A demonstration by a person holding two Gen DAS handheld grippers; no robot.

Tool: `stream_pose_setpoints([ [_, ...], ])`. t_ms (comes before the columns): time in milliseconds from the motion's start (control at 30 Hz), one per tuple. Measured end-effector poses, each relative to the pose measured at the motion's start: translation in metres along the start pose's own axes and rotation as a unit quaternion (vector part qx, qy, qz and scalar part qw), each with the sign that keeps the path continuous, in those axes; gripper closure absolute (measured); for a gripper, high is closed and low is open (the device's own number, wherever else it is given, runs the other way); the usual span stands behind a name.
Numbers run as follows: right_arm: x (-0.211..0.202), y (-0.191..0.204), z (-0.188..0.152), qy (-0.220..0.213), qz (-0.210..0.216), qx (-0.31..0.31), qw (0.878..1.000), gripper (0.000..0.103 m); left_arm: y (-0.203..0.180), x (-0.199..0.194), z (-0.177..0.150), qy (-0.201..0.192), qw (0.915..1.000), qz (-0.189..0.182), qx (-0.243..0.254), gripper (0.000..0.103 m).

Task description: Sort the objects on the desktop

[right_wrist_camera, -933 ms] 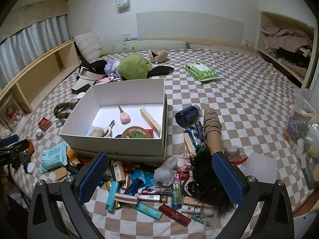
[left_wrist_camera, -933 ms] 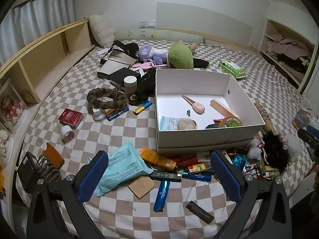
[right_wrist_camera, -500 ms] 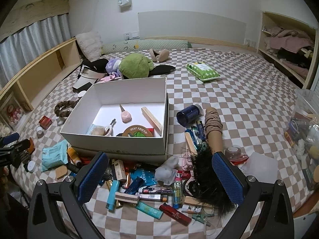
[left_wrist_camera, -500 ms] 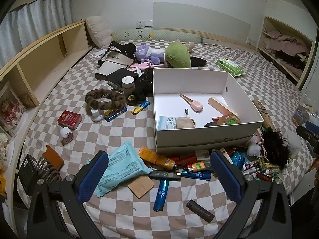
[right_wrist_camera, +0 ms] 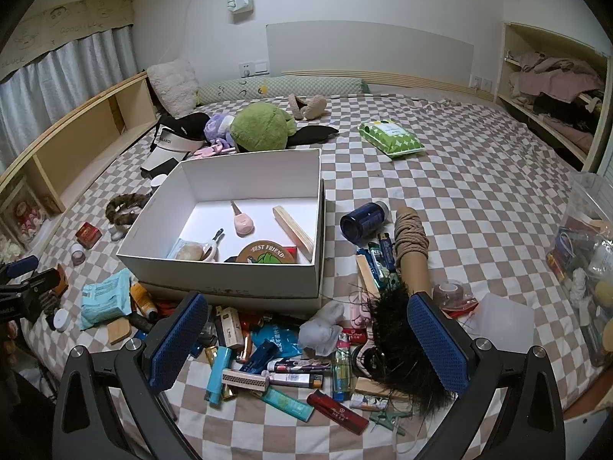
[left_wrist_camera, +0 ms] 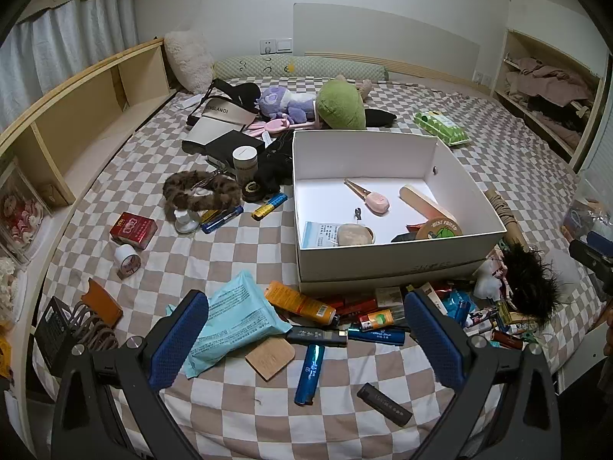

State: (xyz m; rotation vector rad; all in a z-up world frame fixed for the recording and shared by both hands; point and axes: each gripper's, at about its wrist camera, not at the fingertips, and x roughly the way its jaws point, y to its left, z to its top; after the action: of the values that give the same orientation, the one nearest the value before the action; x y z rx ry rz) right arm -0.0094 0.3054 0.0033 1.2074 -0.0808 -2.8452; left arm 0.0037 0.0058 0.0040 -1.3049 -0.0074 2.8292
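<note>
The bed, checkered, carries everything. The white box sits near the middle of the bed, toward its near edge, and holds a pink clipper, a wooden stick and a round "Best Friend" coaster. Green plush lies behind the box, toward the head edge. A black feathery tuft lies at the near edge, right of the box.

The left claw hangs open and empty above the near edge; a teal pack lies just inside its left finger, a wooden tile and a blue lighter between the fingers, the box beyond them. The right claw is open and empty too, over a heap of lighters in front of the box, the tuft against its right finger.

Only the left view shows the red packet clearly; only the right view shows the blue jar and rope roll beside the box.
</note>
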Motion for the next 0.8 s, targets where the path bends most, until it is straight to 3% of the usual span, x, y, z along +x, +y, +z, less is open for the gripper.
stream_pose_setpoints([
  [800,-0.0028,0.0021,-0.0014,-0.001,0.001,-0.001,1.000,0.000,-0.0025,-0.0030,-0.0028,-0.004,1.0000,0.001,0.003,0.000],
])
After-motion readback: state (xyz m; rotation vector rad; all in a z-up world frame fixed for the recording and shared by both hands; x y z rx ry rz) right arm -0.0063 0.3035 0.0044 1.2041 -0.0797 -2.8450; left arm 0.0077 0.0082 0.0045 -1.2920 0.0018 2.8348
